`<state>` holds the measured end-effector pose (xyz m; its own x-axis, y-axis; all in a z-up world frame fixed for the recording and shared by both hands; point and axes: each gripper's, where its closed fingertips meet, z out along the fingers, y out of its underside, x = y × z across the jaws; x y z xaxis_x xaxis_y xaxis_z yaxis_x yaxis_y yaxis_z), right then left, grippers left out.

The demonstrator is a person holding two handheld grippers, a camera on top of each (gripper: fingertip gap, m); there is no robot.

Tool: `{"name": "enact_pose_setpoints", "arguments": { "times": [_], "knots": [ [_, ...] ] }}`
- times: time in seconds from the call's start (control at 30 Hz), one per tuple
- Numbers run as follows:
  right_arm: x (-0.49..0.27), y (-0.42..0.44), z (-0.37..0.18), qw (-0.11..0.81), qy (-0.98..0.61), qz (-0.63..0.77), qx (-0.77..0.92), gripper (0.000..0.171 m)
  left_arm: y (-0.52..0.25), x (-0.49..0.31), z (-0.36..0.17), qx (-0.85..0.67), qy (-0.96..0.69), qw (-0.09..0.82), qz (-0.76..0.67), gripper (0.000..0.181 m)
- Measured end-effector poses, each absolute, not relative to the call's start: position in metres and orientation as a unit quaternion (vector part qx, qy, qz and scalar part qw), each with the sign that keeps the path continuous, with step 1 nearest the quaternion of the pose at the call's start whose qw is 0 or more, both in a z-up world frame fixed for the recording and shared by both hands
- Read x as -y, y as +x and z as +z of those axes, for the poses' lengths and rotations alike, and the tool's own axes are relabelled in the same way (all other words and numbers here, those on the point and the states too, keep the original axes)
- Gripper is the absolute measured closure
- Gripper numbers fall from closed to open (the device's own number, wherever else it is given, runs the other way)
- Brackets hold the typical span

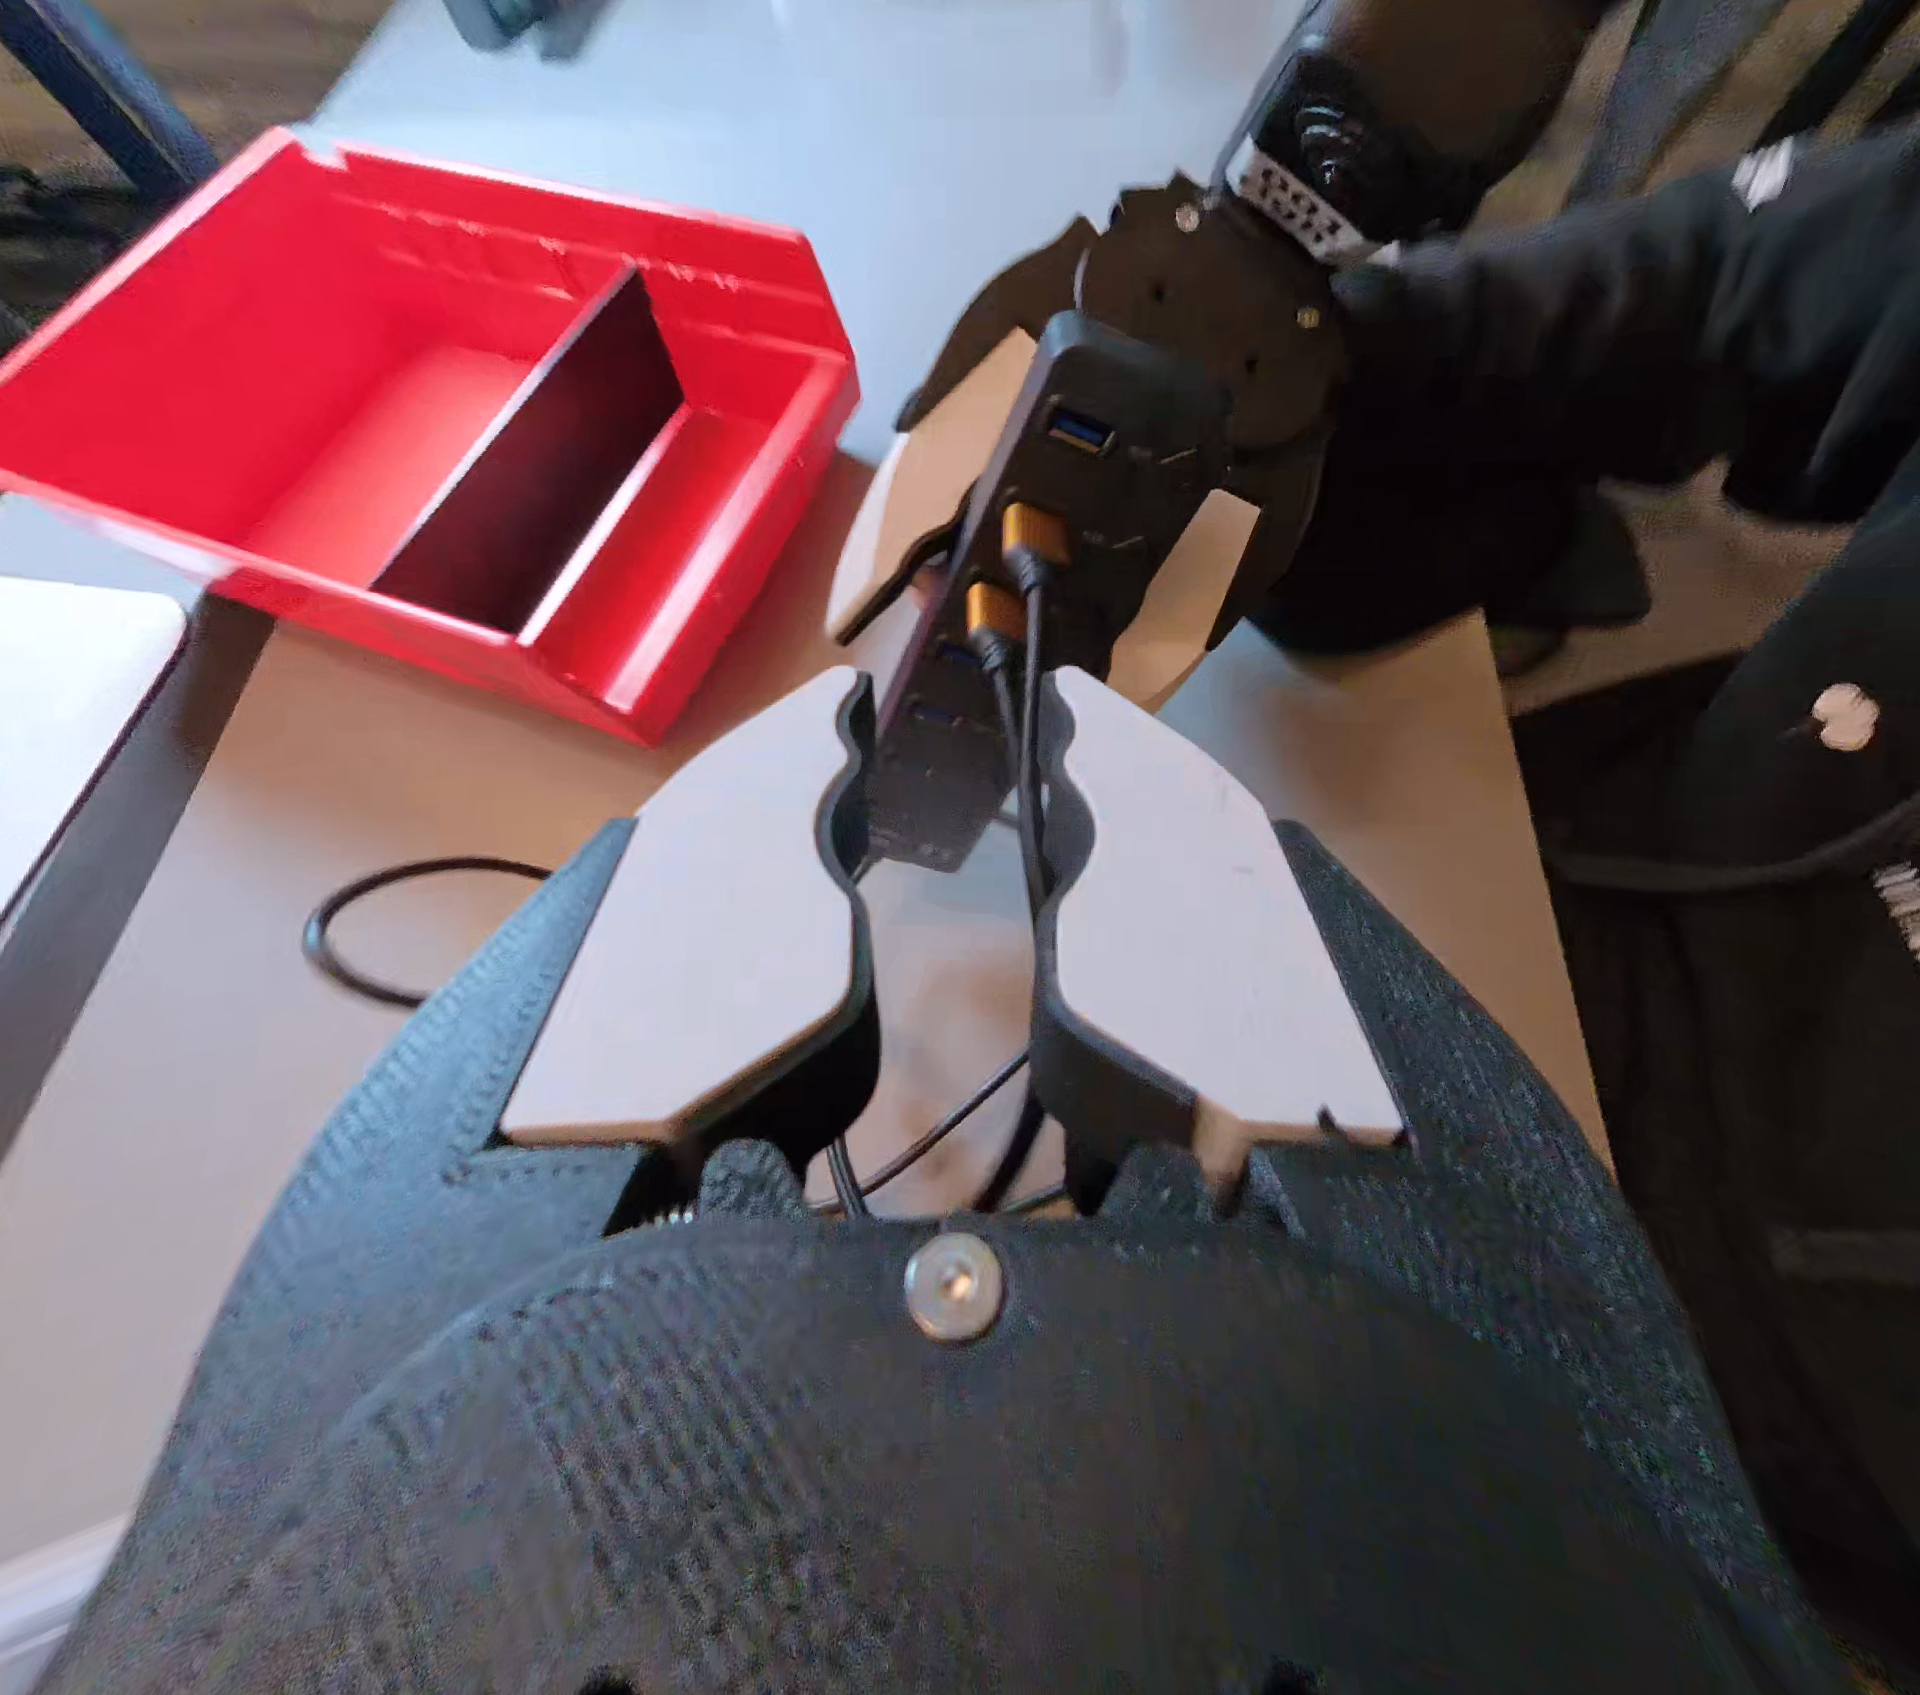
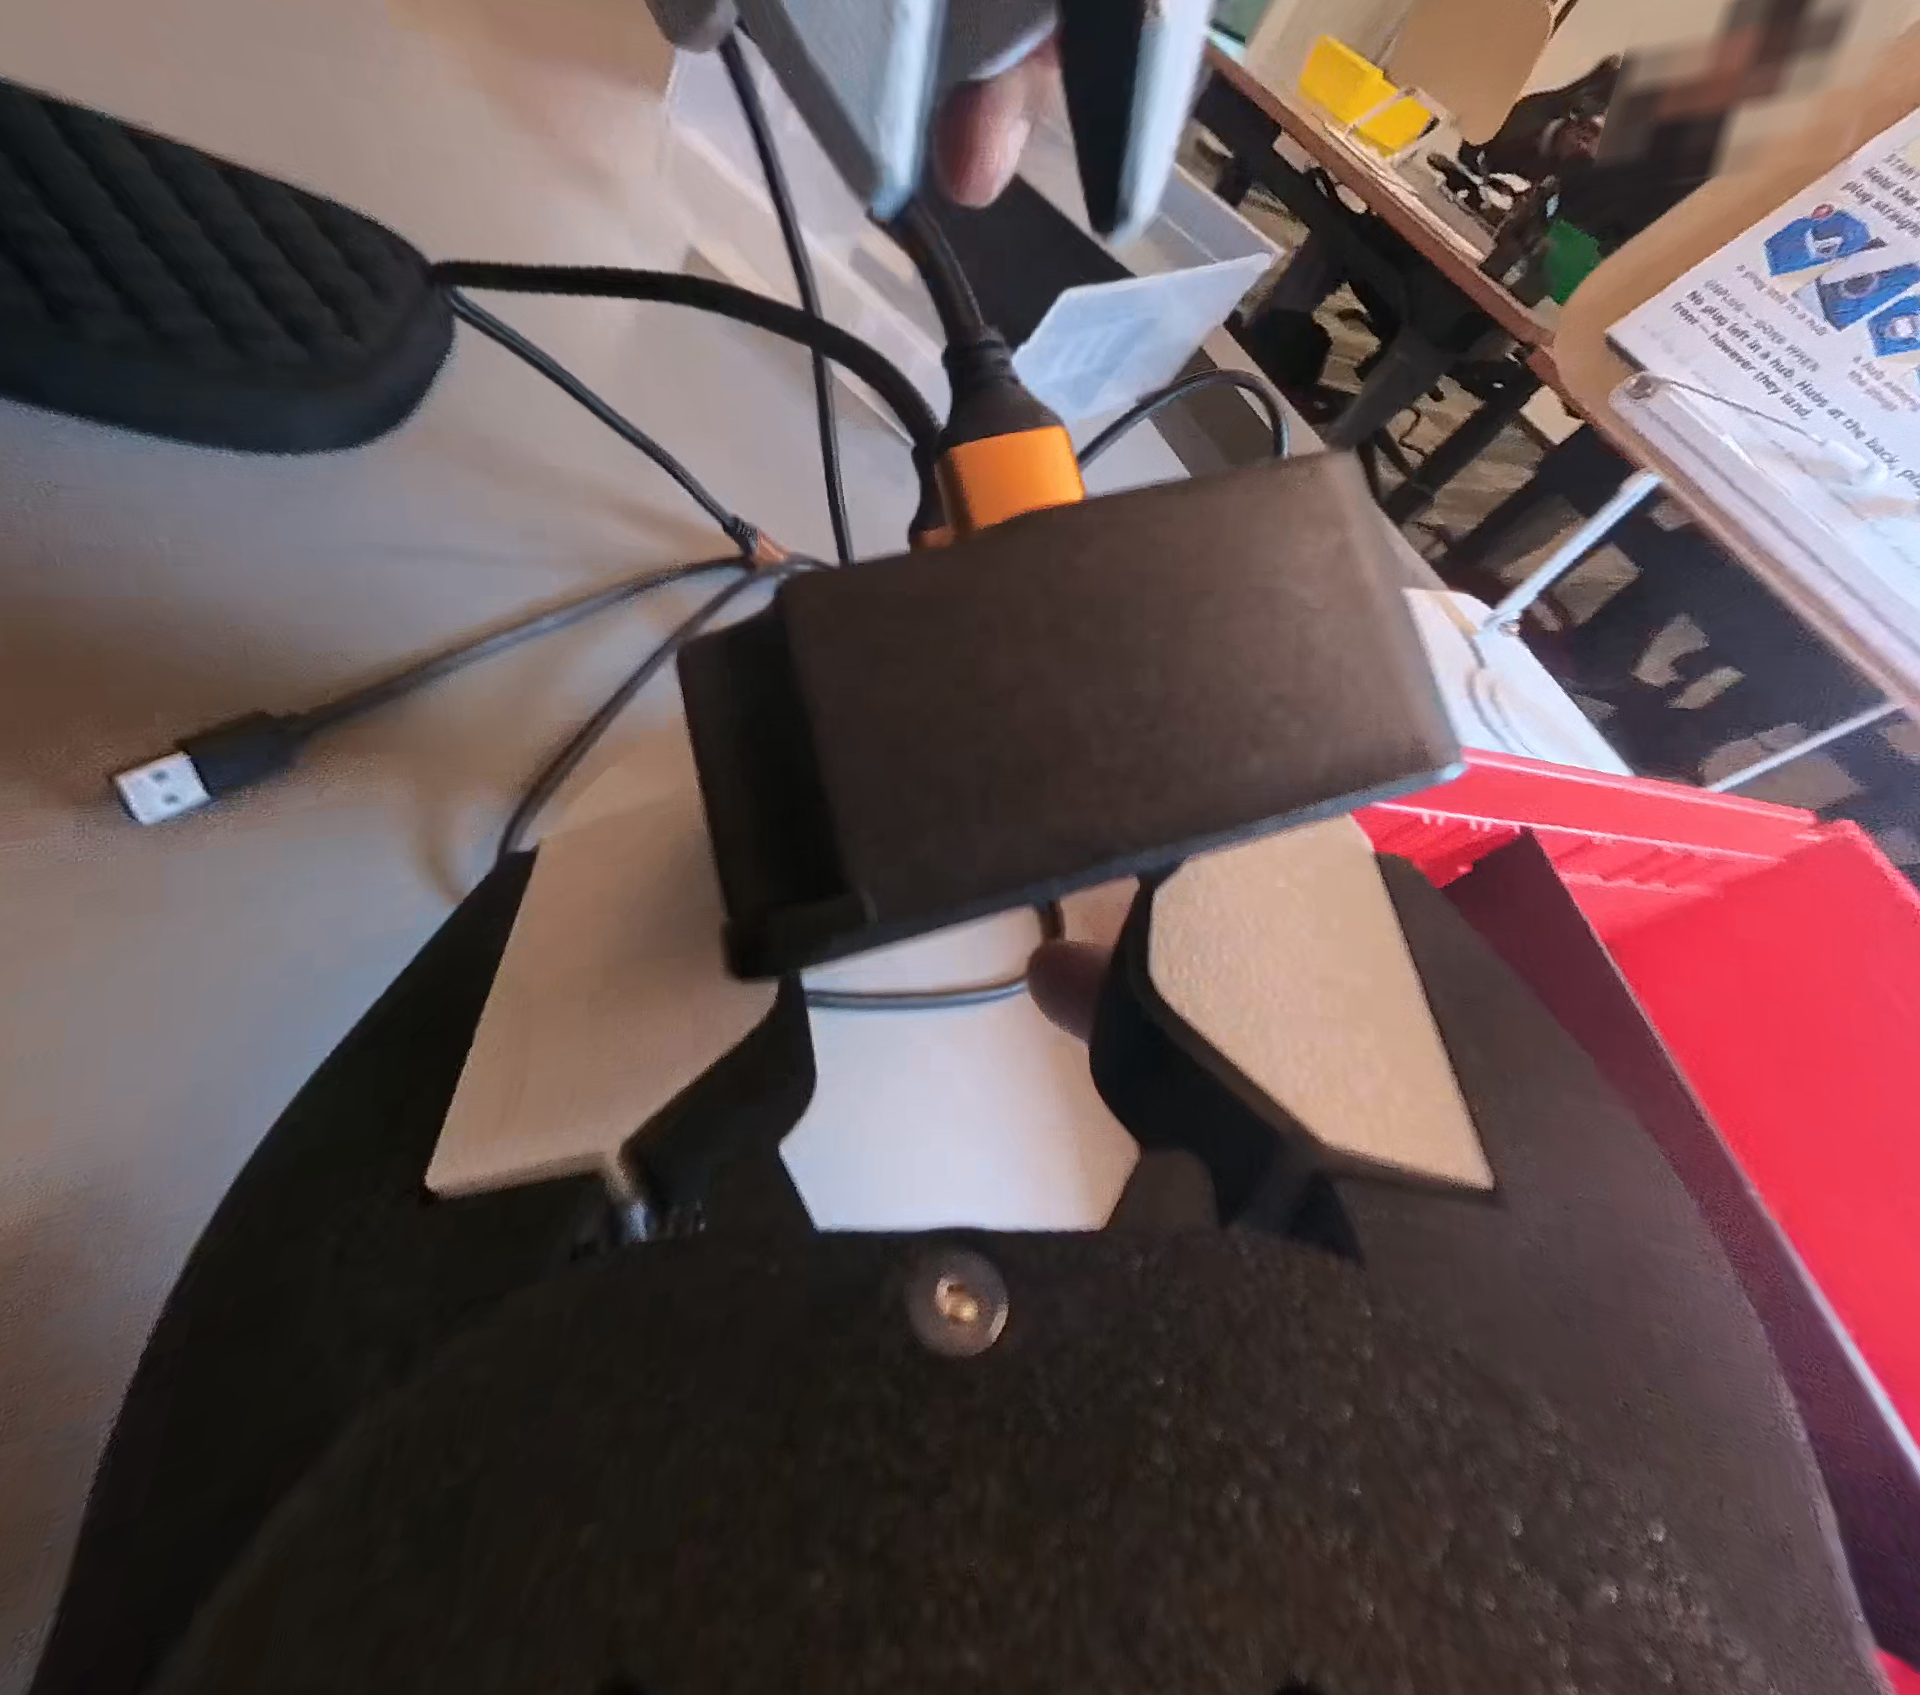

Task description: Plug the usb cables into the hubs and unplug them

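A long black USB hub (image 1: 1101,440) is lifted and tilted over the tan table (image 1: 260,814). My right gripper (image 1: 1039,606) is shut on its far end. In the right wrist view the hub (image 2: 1091,710) lies across my right gripper (image 2: 966,897) and hides the fingertips. Two orange plugs (image 1: 1034,528) sit in the hub's ports; one shows in the right wrist view (image 2: 1003,476). My left gripper (image 1: 951,710) stands with its jaws apart around the black cable (image 1: 1029,762) and the hub's near end. It also shows above the hub in the right wrist view (image 2: 997,191).
A red bin (image 1: 312,357) with a black divider stands to the left and also shows in the right wrist view (image 2: 1714,970). A loose black USB plug (image 2: 177,783) and cable loops (image 1: 353,918) lie on the table. A black quilted pad (image 2: 187,284) is at left. A black sleeve (image 1: 1610,357) is at right. The gap from one gripper's tips to the other's is roughly 8 cm. The loose black USB plug (image 2: 177,783) is about 12 cm from my right fingertips and 20 cm from my left.
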<state>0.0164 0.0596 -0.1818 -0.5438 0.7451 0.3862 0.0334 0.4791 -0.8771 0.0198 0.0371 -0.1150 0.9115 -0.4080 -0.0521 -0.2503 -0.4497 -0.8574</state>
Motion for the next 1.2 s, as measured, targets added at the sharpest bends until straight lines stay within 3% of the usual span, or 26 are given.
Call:
{"name": "enact_pose_setpoints", "arguments": {
  "times": [0.23,0.37,0.53,0.7,0.93,1.0,1.07,1.2],
  "knots": [
    [-0.062,0.030,-0.154,0.298,-0.266,0.596,0.696,0.104,-0.060,0.008,-0.123,-0.045,-0.779,0.611,-0.133,0.150],
    [-0.062,0.039,-0.128,0.241,-0.258,0.685,0.637,0.104,-0.059,0.015,-0.168,-0.059,-0.791,0.595,-0.130,0.144],
    [-0.064,0.049,-0.110,0.178,-0.243,0.755,0.583,0.104,-0.002,0.004,-0.200,-0.135,-0.812,0.534,-0.191,0.127],
    [-0.062,0.048,-0.117,0.173,-0.244,0.747,0.593,0.104,0.023,0.006,-0.183,-0.125,-0.767,0.557,-0.293,0.123],
    [-0.042,0.042,-0.121,0.136,-0.250,0.779,0.558,0.104,0.049,-0.013,-0.177,-0.151,-0.767,0.593,-0.195,0.107],
    [-0.036,0.040,-0.126,0.142,-0.254,0.774,0.562,0.104,0.048,-0.017,-0.174,-0.147,-0.769,0.600,-0.166,0.111],
    [-0.032,0.036,-0.133,0.151,-0.259,0.760,0.576,0.104,0.051,-0.015,-0.183,-0.167,-0.785,0.578,-0.147,0.127],
    [-0.026,0.033,-0.151,0.168,-0.265,0.701,0.641,0.103,0.044,-0.008,-0.198,-0.180,-0.814,0.536,-0.134,0.127]
  ]
}}
